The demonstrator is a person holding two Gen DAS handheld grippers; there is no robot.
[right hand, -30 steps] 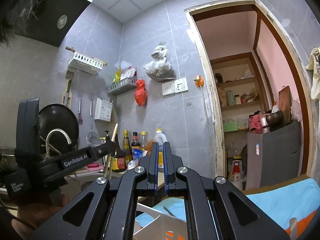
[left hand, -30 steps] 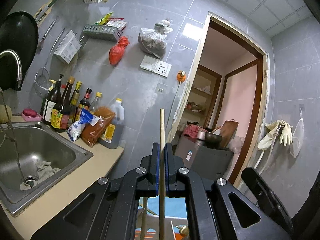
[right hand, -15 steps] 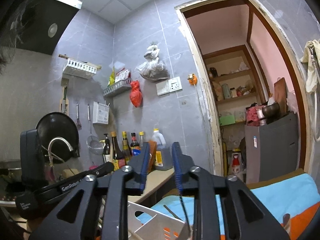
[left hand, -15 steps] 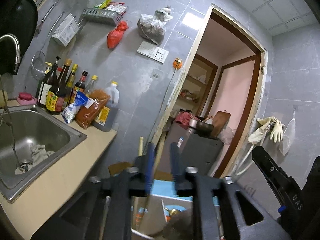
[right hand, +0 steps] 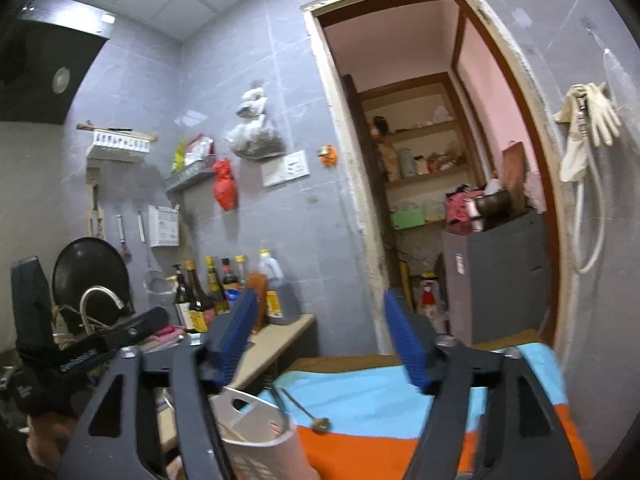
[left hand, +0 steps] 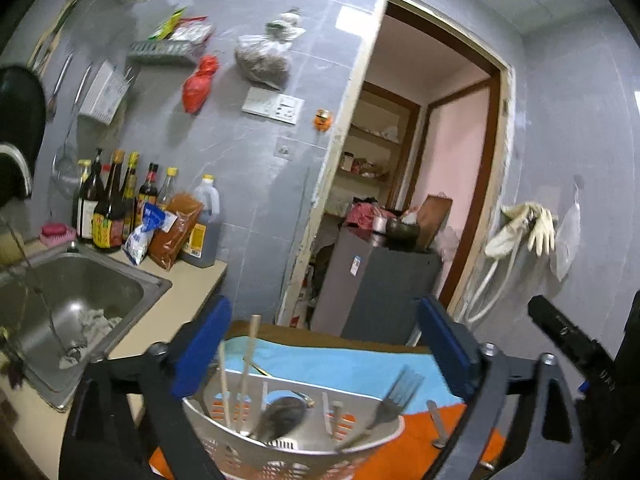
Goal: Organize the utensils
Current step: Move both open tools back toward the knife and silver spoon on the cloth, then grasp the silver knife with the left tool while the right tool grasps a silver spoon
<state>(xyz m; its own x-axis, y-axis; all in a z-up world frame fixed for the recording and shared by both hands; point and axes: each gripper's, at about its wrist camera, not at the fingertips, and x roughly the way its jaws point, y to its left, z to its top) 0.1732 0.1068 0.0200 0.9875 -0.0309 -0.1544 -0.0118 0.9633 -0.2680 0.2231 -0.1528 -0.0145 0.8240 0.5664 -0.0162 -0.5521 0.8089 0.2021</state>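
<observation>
Left tool [left hand: 324, 344]: jaws opening, wide, nothing between the pads. Right tool [right hand: 320, 340]: jaws opening, wide, empty too. Grey utensil basket [left hand: 292, 436] sits low and near, on the blue-and-orange cloth [left hand: 360, 368]. Upright in it: chopsticks [left hand: 250, 354] left, spoon [left hand: 280, 416] middle, fork [left hand: 394, 398] right. Sink [left hand: 80, 292] far left.

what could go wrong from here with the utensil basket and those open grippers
1. The left gripper, its jaws opening, hangs just above the chopsticks standing tall in the basket; a careless swing might knock them out.
2. The fork leans on the basket's rim and may slip off.
3. A spoon lies loose on the cloth, easily missed.
</observation>
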